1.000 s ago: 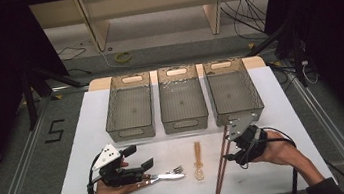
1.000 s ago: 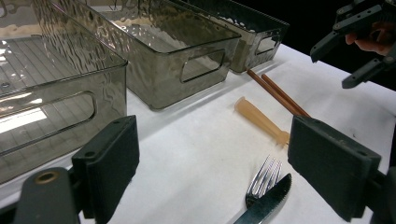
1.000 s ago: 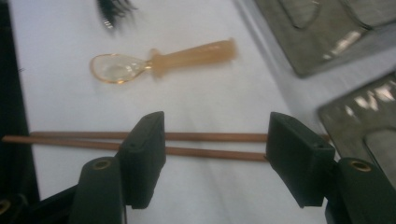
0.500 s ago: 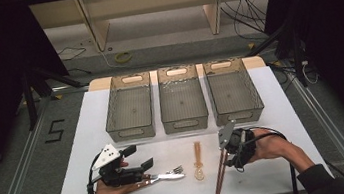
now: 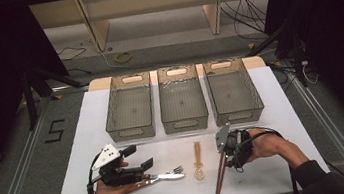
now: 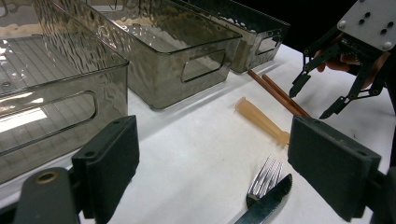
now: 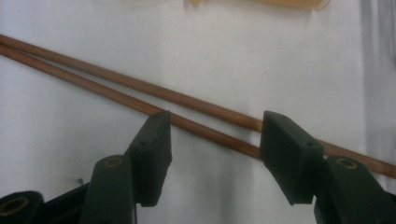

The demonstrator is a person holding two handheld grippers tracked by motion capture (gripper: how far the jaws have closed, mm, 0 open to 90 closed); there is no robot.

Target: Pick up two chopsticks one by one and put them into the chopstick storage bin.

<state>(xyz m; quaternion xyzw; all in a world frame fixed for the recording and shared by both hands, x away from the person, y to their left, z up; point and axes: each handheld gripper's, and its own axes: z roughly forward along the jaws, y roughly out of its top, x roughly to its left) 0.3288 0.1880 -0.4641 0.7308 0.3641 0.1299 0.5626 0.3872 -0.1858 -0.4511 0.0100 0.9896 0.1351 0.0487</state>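
Two brown wooden chopsticks [image 5: 219,177] lie side by side near the table's [image 5: 283,112] front edge, right of centre. A pale spoon [image 5: 198,160] lies left of them, then a fork [image 5: 169,171] crossed by what seems a knife [image 5: 158,178].

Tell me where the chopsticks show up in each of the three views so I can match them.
High view: chopsticks lower right of centre, under the right gripper.
Left gripper view: upper right, beside the tan spoon.
Right gripper view: slanting across the middle, between the open jaws.
Shared landmark: the tan spoon.
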